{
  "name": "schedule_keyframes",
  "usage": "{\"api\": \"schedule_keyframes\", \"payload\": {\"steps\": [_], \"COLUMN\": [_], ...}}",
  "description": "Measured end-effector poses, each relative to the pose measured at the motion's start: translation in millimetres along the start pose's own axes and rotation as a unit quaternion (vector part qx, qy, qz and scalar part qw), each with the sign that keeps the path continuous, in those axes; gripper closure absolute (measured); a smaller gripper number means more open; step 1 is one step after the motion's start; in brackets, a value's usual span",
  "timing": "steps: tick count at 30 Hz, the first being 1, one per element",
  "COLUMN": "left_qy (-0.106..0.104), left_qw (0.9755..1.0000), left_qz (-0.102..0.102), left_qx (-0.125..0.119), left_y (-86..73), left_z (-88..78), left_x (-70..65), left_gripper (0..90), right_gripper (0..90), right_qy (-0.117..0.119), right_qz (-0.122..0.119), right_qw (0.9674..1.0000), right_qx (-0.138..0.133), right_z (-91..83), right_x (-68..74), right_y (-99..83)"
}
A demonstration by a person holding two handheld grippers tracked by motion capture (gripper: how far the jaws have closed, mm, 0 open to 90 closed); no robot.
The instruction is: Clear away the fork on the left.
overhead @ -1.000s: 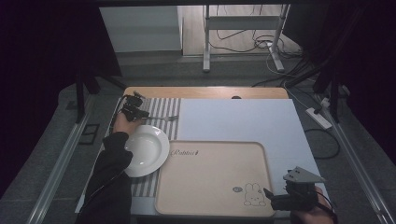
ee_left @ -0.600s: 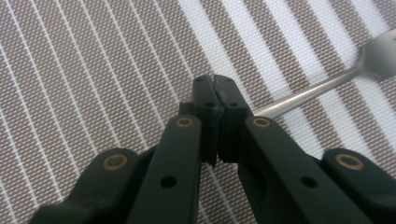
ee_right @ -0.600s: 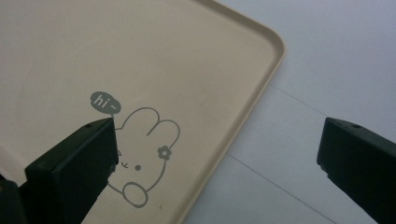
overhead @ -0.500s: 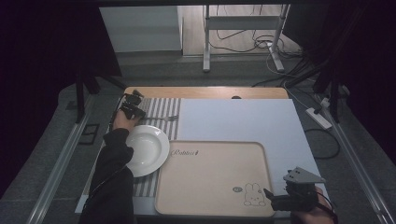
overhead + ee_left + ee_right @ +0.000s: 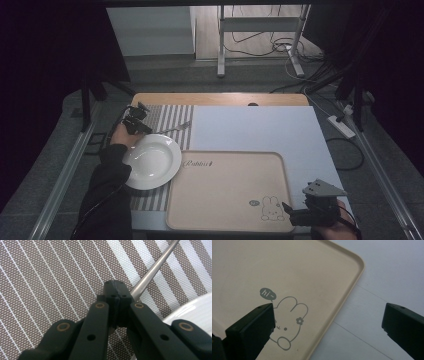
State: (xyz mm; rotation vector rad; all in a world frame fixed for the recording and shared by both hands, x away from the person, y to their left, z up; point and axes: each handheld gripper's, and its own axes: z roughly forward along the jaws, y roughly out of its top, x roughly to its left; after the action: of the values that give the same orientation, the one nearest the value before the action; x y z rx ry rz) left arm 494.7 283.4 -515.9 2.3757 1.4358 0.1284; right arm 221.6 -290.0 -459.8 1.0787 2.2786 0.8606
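Note:
My left gripper [image 5: 138, 121] is at the back left, over the striped placemat [image 5: 170, 114], with its jaws shut. In the left gripper view the left gripper [image 5: 116, 288] has its tips pressed together, and the metal fork [image 5: 152, 267] runs out up-right from beside the right tip. The fork [image 5: 172, 128] lies slanted just behind the white plate [image 5: 150, 161]. My right gripper [image 5: 295, 212] hovers at the near right corner of the beige tray [image 5: 225, 190]. It is open [image 5: 328, 315] and straddles the tray rim [image 5: 352, 282], with nothing between its jaws.
The white plate's rim [image 5: 195, 312] is close to the right of my left jaws. A pale blue-white mat [image 5: 250, 125] covers the table behind and right of the tray. The wooden table edge [image 5: 215, 98] runs along the back.
My left gripper has shifted slightly left and nearer on the placemat, and the fork's handle end has followed it. The right gripper has stayed still.

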Motion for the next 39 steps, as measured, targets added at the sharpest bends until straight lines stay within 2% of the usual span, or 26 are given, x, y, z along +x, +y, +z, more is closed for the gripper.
{"api": "schedule_keyframes", "payload": {"steps": [3,5,7,8,10,13,15,19,21,24,26,28,30,35,39], "left_qy": [-0.014,-0.023,-0.02,-0.019,-0.017,-0.016,-0.015,-0.02,-0.018,-0.016,-0.018,-0.009,0.003,0.003,-0.004], "left_qw": [0.9999,0.9994,0.9991,0.9988,0.9982,0.9976,0.9974,0.9978,0.9979,0.998,0.998,0.9979,0.9973,0.997,0.9958], "left_qz": [0.005,0.009,0.013,0.017,0.029,0.038,0.044,0.04,0.042,0.05,0.055,0.062,0.072,0.074,0.087], "left_qx": [-0.004,-0.025,-0.036,-0.041,-0.05,-0.056,-0.056,-0.049,-0.047,-0.036,-0.026,-0.015,-0.011,-0.022,-0.028], "left_y": [0.5,0.9,2.5,3.5,6.0,9.8,12.9,20.5,24.3,29.5,32.2,33.8,33.9,29.1,22.4], "left_z": [-0.7,-3.5,-6.4,-7.4,-8.5,-7.5,-5.2,3.1,7.3,13.5,18.2,21.2,21.7,17.4,12.5], "left_x": [2.4,3.4,2.7,1.9,-1.0,-5.0,-8.2,-15.3,-19.0,-22.9,-24.0,-24.7,-24.6,-17.5,-11.6], "left_gripper": [89.0,87.4,77.6,75.9,66.0,51.7,40.3,17.0,10.0,5.0,4.7,6.2,13.1,31.9,55.6], "right_gripper": [0.0,0.0,0.0,0.0,0.0,0.0,0.0,0.0,0.0,0.0,0.0,0.0,0.0,0.0,0.0], "right_qy": [-0.001,-0.001,0.0,-0.001,-0.002,-0.002,-0.002,-0.002,-0.002,-0.002,-0.001,-0.001,-0.001,0.0,-0.001], "right_qz": [0.0,0.001,0.002,0.004,0.006,0.006,0.005,0.005,0.005,0.005,0.004,0.005,0.005,0.005,0.003], "right_qw": [1.0,1.0,1.0,1.0,1.0,1.0,1.0,1.0,1.0,1.0,1.0,1.0,1.0,1.0,1.0], "right_qx": [0.0,-0.002,-0.002,-0.002,-0.003,-0.003,-0.003,-0.003,-0.003,-0.003,-0.003,-0.004,-0.004,-0.004,-0.003], "right_z": [0.0,0.1,0.0,0.1,0.0,-0.3,-0.2,-0.2,-0.3,-0.3,-0.3,-0.4,-0.6,-0.5,-0.4], "right_x": [0.1,0.1,-0.5,-0.6,-0.7,-0.7,-0.6,-0.5,-0.6,-0.5,-0.5,-0.6,-0.7,-0.7,-0.3], "right_y": [0.0,-0.1,-0.1,-0.1,-0.2,-0.1,-0.1,-0.2,-0.2,-0.2,-0.2,-0.3,-0.4,-0.4,-0.3]}}
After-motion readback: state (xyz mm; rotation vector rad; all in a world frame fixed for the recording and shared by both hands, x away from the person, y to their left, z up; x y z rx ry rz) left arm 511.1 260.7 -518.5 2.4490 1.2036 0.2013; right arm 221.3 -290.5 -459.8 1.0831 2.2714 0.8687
